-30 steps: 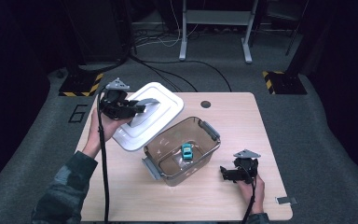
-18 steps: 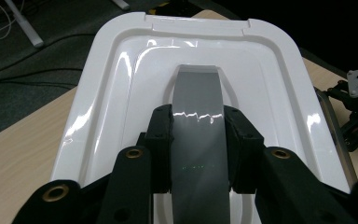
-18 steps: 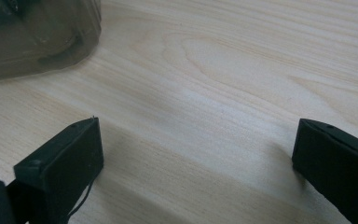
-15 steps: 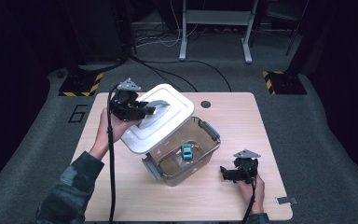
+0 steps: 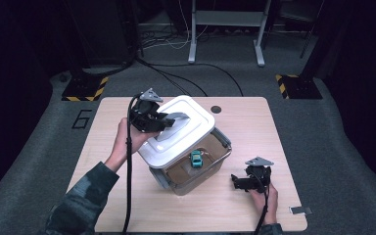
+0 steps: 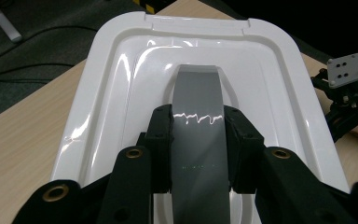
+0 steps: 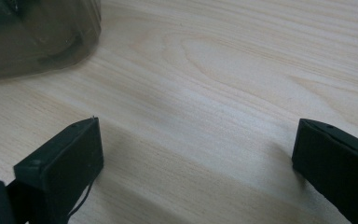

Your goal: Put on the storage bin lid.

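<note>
Pale wooden table [image 5: 274, 127] below; my left gripper [image 6: 198, 140] clamps the grey handle [image 6: 198, 100] of the white plastic lid [image 5: 178, 129], tilted over the clear plastic tub [image 5: 196, 166] to cover the teal toy car [image 5: 196, 158]. Right gripper [image 5: 237, 180] rests wide open, empty, just beside the tub.

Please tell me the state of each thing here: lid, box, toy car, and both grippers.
Lid: lifted, tilted over the box, not seated.
Lid handle: clamped by left gripper.
Box: partly uncovered, on the table.
Toy car: inside the box.
Right gripper: open, holding nothing, above the table.
</note>
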`<state>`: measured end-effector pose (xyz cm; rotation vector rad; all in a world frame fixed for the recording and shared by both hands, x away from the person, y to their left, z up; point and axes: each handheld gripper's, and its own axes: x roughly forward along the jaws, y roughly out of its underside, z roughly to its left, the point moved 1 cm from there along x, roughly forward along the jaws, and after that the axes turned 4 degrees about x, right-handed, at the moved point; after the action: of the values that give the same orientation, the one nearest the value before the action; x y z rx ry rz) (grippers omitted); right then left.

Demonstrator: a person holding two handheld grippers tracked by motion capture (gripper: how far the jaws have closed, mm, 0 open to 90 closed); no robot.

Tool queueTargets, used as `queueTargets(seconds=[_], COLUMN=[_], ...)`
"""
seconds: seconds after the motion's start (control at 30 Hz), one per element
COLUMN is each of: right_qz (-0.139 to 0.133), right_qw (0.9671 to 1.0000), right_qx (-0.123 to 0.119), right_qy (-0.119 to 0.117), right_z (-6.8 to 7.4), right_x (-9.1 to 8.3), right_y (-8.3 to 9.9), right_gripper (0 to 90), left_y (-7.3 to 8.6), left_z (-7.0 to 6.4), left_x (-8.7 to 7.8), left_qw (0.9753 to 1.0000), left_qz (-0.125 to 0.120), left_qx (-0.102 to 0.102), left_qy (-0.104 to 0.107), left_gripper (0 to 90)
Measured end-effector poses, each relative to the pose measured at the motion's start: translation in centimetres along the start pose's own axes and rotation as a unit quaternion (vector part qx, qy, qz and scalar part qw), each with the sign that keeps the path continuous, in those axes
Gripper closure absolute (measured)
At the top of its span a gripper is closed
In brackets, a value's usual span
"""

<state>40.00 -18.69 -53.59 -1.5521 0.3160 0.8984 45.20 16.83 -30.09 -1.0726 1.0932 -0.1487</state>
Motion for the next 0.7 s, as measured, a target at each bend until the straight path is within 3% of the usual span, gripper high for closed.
queueTargets(seconds=[0.47,0.7], right_qz=[-0.001,-0.001], right_qw=[1.0,1.0], right_qx=[0.002,0.002], right_qy=[0.002,0.002], right_z=[0.0,0.0], right_x=[0.0,0.0], right_y=[0.0,0.0], right_gripper=[1.2,1.2], left_y=[0.2,0.4], left_z=[-1.6,-1.9], left_x=[2.5,3.5], left_qw=[0.9996,0.9995], left_qz=[0.02,0.018], left_qx=[0.007,0.006], left_qy=[0.016,0.026], left_gripper=[66.8,66.8])
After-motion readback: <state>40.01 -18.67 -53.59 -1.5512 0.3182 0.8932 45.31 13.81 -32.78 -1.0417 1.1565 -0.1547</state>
